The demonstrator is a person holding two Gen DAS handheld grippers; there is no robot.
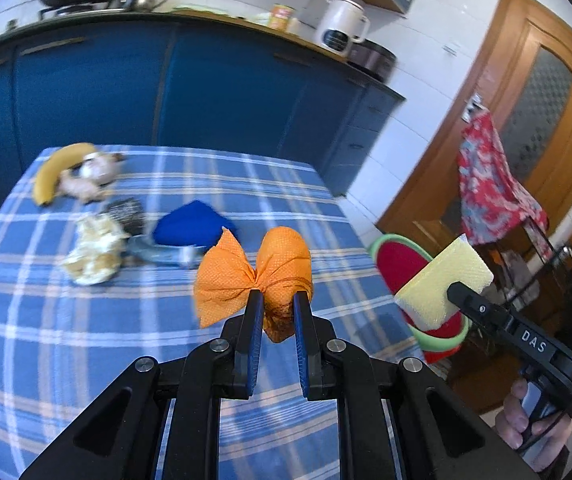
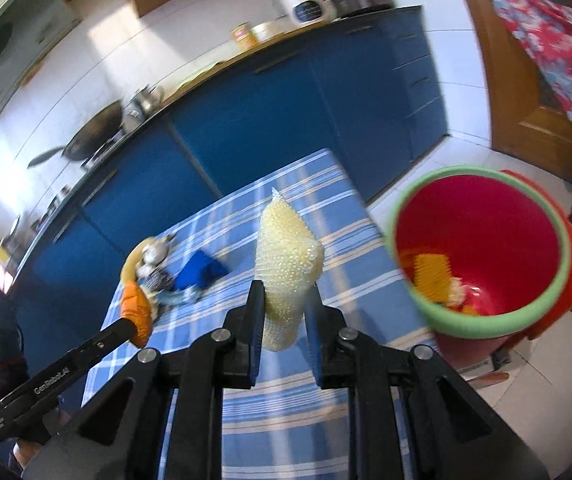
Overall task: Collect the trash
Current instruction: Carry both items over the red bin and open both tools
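My left gripper is shut on a crumpled orange cloth, held above the blue plaid table. My right gripper is shut on a pale yellow sponge, lifted near the table's right edge. The sponge and the right gripper show at the right of the left wrist view, in front of the bin. A red bin with a green rim stands just right of the table; orange and yellow scraps lie in it. The left gripper with its orange cloth appears at lower left.
On the table lie a banana, garlic pieces, a crumpled pale wrapper, a dark scrubber and a blue cloth. Blue cabinets stand behind. A red patterned cloth hangs by a wooden door.
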